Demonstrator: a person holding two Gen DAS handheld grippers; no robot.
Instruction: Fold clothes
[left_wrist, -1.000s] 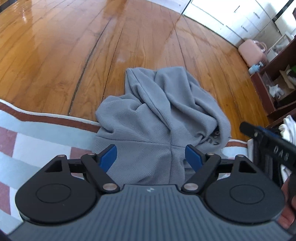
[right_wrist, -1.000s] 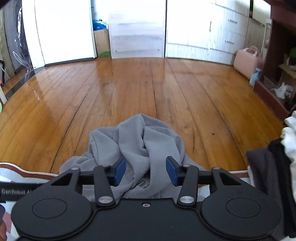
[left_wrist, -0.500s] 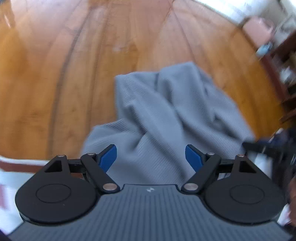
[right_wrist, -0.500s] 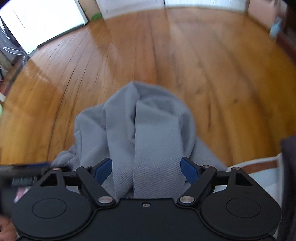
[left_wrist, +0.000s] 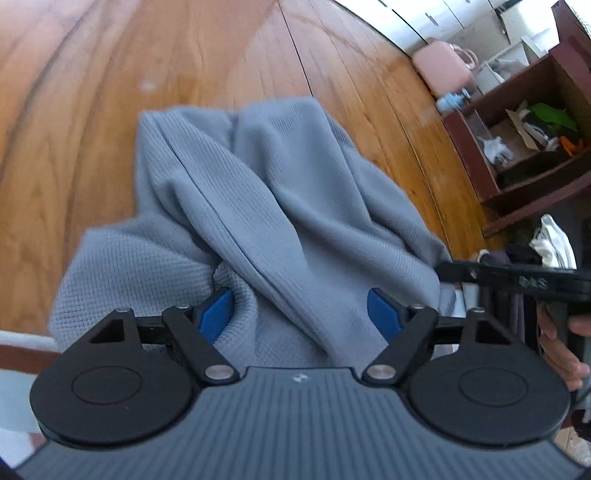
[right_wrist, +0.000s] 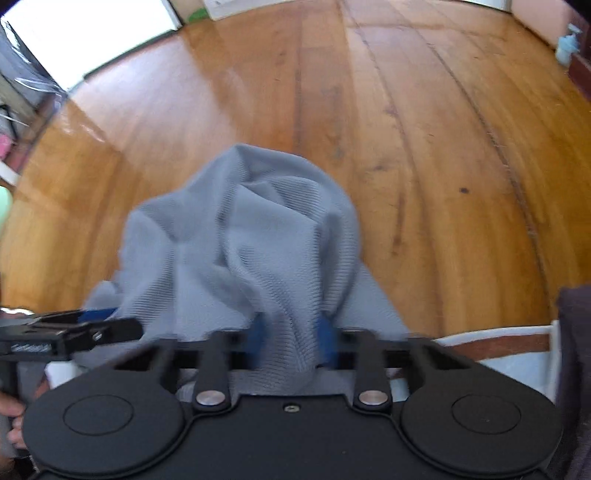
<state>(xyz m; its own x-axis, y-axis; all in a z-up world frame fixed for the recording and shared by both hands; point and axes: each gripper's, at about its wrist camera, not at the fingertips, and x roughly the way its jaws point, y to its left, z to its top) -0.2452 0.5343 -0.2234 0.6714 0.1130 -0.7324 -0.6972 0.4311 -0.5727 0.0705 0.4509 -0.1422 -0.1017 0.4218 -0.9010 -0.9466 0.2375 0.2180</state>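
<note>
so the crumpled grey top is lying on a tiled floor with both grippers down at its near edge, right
Not quite: the floor is polished wooden planks, not tiles, as the right wrist view shows. The rest holds. The crumpled grey top lies there with both grippers at its near edge: the right gripper is closing on a bunched fold, and the left gripper is closing with cloth between its jaws.

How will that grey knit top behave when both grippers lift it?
Likely floppy: the grey top lies in soft crumpled folds. Probably light; a bunched ridge sits between the closing right gripper pads. The textured knit should resist slipping.
</note>
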